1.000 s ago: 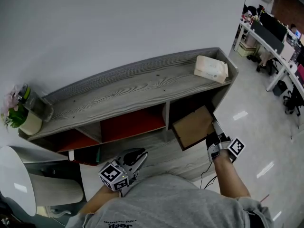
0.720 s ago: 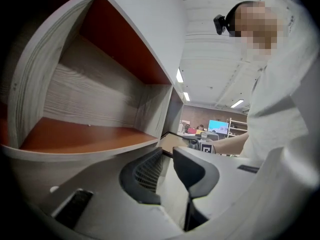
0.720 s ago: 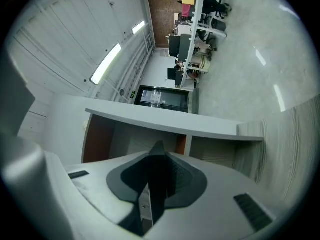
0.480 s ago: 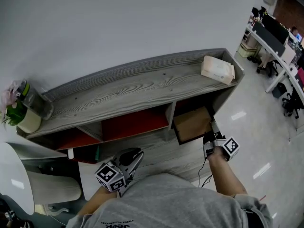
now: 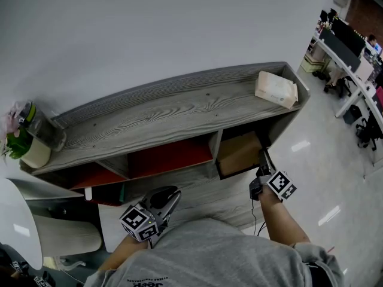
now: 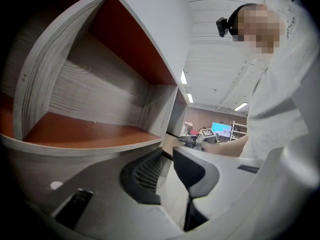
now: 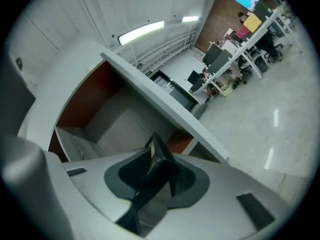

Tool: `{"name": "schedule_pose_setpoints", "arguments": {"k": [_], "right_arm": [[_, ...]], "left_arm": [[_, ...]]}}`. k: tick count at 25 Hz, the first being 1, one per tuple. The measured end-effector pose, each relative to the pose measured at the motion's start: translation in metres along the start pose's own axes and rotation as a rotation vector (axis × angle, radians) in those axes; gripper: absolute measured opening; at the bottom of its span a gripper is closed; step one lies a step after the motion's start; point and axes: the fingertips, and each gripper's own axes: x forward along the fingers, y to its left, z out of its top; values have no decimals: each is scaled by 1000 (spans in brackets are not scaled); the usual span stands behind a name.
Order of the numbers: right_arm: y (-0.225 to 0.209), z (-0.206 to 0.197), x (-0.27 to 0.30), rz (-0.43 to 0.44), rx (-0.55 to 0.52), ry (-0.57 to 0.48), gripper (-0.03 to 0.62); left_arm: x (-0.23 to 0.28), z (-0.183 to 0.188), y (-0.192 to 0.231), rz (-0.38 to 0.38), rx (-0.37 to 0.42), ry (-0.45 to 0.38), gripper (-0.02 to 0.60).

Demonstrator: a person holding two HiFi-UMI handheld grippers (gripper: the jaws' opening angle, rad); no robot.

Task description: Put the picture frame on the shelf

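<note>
The picture frame (image 5: 239,153), brown backing toward me, stands inside the right-hand compartment of the grey wood-grain shelf unit (image 5: 155,118). My right gripper (image 5: 263,160) is at the frame's right edge, at the mouth of that compartment. In the right gripper view the frame's dark corner (image 7: 159,156) sits between the jaws of the right gripper (image 7: 162,166), which are opening. My left gripper (image 5: 175,195) hangs low in front of my body, facing the shelf's middle. Its jaws stand a narrow gap apart around nothing, as the left gripper (image 6: 168,156) shows in its own view.
A white tissue pack (image 5: 276,89) lies on the shelf top at the right end. A potted plant (image 5: 21,137) stands at the left end. Orange-backed compartments (image 6: 90,134) are to the left. A white rounded object (image 5: 18,220) is at lower left. Office desks (image 5: 347,46) stand far right.
The frame has gone from tilted out in front of the shelf to deeper inside the right compartment, with my right gripper following it inward. The left gripper has barely moved.
</note>
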Motion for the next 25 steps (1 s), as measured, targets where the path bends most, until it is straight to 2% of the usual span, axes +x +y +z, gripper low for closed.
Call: {"name": "schedule_pose_setpoints", "arguments": {"k": [4, 7, 8, 9, 12, 21, 23, 25], "right_arm": [[0, 1, 4, 5, -18, 24, 121], [-14, -7, 8, -33, 114, 90, 121], [-20, -12, 10, -51, 185, 115, 155], [-25, -17, 12, -65, 255, 133, 277], [-30, -22, 13, -70, 366, 135, 304], [-13, -36, -3, 24, 375, 146, 354], [-7, -40, -10, 54, 316, 162, 359], [1, -45, -16, 91, 209, 180, 359]], "left_arm": [[2, -1, 2, 0, -4, -1, 69], [3, 1, 2, -3, -20, -8, 69], [3, 1, 3, -3, -23, -10, 69], [2, 2, 4, -2, -27, -13, 69], [3, 2, 4, -1, -41, -18, 69], [1, -1, 5, 4, -61, -21, 69], [1, -2, 6, 6, -65, -22, 69], [0, -3, 6, 6, -66, -20, 69]]}}
